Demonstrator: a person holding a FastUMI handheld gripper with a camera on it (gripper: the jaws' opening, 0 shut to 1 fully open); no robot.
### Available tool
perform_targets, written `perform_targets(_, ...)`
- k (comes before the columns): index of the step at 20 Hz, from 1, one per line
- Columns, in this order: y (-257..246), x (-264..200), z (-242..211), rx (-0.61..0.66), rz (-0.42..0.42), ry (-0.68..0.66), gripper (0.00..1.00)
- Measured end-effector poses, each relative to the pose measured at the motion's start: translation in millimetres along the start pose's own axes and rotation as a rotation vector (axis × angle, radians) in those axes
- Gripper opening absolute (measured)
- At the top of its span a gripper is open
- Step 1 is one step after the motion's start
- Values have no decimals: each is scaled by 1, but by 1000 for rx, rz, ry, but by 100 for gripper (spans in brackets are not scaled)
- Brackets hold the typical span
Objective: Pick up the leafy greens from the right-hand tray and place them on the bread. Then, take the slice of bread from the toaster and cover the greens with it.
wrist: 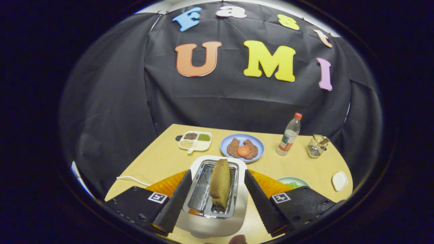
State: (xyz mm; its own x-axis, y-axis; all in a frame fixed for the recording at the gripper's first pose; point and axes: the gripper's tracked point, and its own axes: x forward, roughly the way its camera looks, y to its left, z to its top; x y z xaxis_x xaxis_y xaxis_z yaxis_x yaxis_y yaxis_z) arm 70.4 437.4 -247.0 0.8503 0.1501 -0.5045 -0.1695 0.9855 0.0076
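Two black fingers of my gripper stand wide apart, one on each side of the white toaster, pressing on nothing. One slice of bread stands upright in the toaster's right-hand slot, between the fingers and clear of both. I note an orange mat under the toaster, showing beyond each finger. Just past the right finger sits a pale green tray holding leafy greens; my finger hides most of it. Further off on the wooden table I record a blue plate carrying two brown pieces and an orange round, a white divided dish of grains, a clear bottle with a red cap, a wire holder, and a small white dish.
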Motion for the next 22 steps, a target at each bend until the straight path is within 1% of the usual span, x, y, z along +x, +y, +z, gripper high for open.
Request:
perform_targets(2,-2,14,-4,3,-23,22,94)
perform_targets(3,-6,19,-7,5,-36,32,92)
perform_targets(4,-3,23,-10,14,-24,47,85)
perform_targets(6,-8,23,-8,26,-25,52,70)
perform_targets(7,-10,23,-6,29,-24,48,65)
perform_targets(8,-12,24,-7,31,-24,51,52)
perform_targets(10,-17,26,-10,40,-31,66,30)
perform_targets(11,-17,25,-11,51,-20,70,22)
perform_targets(12,-17,23,-9,53,-9,74,16)
perform_targets(13,-20,19,-5,61,-1,67,17)
perform_targets(14,-15,13,-1,67,31,60,8)
perform_targets(18,-21,-16,28,70,100,-8,8)
perform_targets(22,-36,-52,58,124,148,-67,8)
